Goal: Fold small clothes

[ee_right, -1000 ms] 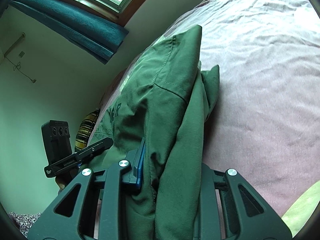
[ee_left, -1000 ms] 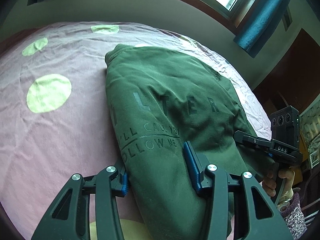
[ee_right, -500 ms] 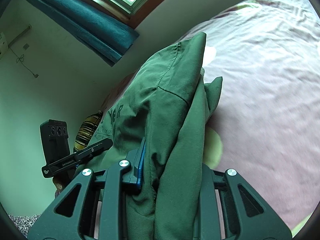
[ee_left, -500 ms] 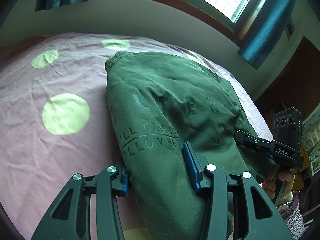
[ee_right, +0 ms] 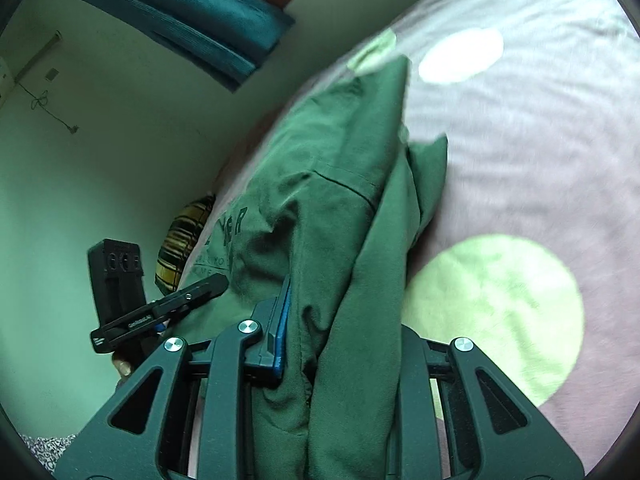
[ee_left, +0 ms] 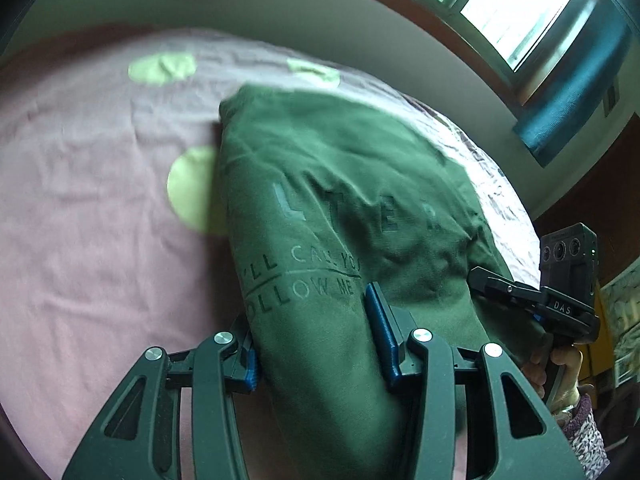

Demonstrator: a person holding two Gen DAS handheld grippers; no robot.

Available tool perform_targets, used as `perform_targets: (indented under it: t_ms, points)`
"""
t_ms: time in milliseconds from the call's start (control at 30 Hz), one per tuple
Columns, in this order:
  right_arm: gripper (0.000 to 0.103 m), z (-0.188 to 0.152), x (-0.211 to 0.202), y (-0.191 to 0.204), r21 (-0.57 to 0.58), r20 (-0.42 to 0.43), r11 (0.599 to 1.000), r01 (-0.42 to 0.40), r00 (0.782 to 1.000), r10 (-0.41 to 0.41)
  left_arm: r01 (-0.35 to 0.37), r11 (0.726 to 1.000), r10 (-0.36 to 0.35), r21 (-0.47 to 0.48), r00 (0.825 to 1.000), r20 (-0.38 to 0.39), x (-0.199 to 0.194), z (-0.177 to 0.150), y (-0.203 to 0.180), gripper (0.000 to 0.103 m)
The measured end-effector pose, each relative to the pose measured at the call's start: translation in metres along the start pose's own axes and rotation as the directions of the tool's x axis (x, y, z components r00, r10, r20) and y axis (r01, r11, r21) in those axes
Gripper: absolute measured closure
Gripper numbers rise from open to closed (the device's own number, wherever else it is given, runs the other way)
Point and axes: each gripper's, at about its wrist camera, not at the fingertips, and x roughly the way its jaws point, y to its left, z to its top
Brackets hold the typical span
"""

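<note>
My left gripper (ee_left: 316, 340) is clamping a thick fold of the green t-shirt (ee_left: 344, 208), jaws at a medium gap, blue pads (ee_left: 382, 332) pressing into the cloth on both sides. Printed side is facing up, grey lettering showing just past the fingertips. My right gripper (ee_right: 340, 344) is pinching a narrower bunch of the same shirt, jaws close together; the left blue pad (ee_right: 282, 328) is flat against the fabric, the other pad is hidden under a hanging fold. A sleeve is draping over the right finger. The shirt is stretching between both grippers and its far end is lying on the pink bedsheet (ee_left: 92, 240) with pale green dots (ee_right: 496, 320). In the left view, my right hand (ee_left: 560, 372) is gripping the other handle at the edge. Both views are a bit blurred. Teal curtain (ee_right: 180, 12) and window are above the bed.
</note>
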Motion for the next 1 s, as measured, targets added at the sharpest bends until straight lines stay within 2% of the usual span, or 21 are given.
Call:
perform_targets:
  t_ms: [233,367,433,500,633,733,800,833,867,900,967,1000]
  points:
    - [0.078,-0.009,-0.008,-0.013,0.068,-0.026,0.997,-0.034,0.999,0.036,0.042,0.999,-0.042,0.007,0.999,0.017,0.002,-0.007,0.012,0.048]
    - [0.066,-0.006,-0.017,-0.013,0.114,-0.051,0.993,-0.027,0.998,0.033,0.044,0.999,-0.044,-0.007,0.998,0.035,-0.006,-0.011,0.013,0.029]
    - [0.042,-0.007,-0.030,-0.014,0.138,-0.031,0.990,-0.032,0.999,0.037,0.086,0.996,-0.085,-0.026,0.996,0.036,-0.015,-0.016,0.016,0.025]
    - [0.031,-0.017,-0.051,-0.013,0.155,0.004,0.987,-0.047,0.999,0.047,0.109,0.993,-0.108,-0.039,0.994,0.030,-0.024,-0.025,0.018,0.022]
    - [0.026,-0.047,-0.075,-0.013,0.142,0.006,0.990,-0.025,1.000,0.024,0.129,0.990,-0.129,-0.062,0.992,0.008,-0.032,-0.046,0.024,0.021]
    - [0.025,-0.064,-0.074,-0.015,0.147,-0.020,0.989,-0.002,1.000,0.005,0.154,0.983,-0.154,-0.099,0.988,0.005,-0.031,-0.056,0.029,0.021]
    - [0.026,-0.074,-0.071,-0.015,0.130,-0.028,0.991,0.024,0.999,-0.021,0.164,0.982,-0.164,-0.092,0.986,0.006,-0.031,-0.057,0.029,0.030]
    - [0.032,-0.077,-0.070,-0.013,0.110,-0.025,0.993,0.044,0.999,-0.041,0.185,0.980,-0.186,-0.065,0.983,-0.003,-0.031,-0.057,0.024,0.043]
    - [0.053,-0.079,-0.068,-0.012,0.107,-0.034,0.993,0.046,0.999,-0.042,0.166,0.985,-0.167,-0.047,0.986,-0.006,-0.032,-0.056,0.021,0.046]
    - [0.064,-0.080,-0.066,-0.015,0.136,-0.046,0.991,0.018,0.999,-0.011,0.146,0.989,-0.146,-0.024,0.989,-0.008,-0.033,-0.056,0.017,0.048]
    - [0.076,-0.082,-0.070,-0.012,0.151,-0.029,0.988,-0.015,0.999,0.020,0.125,0.992,-0.125,-0.007,0.992,-0.007,-0.037,-0.053,0.012,0.054]
    - [0.077,-0.085,-0.075,-0.006,0.142,-0.017,0.989,-0.034,0.999,0.037,0.122,0.992,-0.122,-0.012,0.992,-0.008,-0.040,-0.052,0.011,0.055]
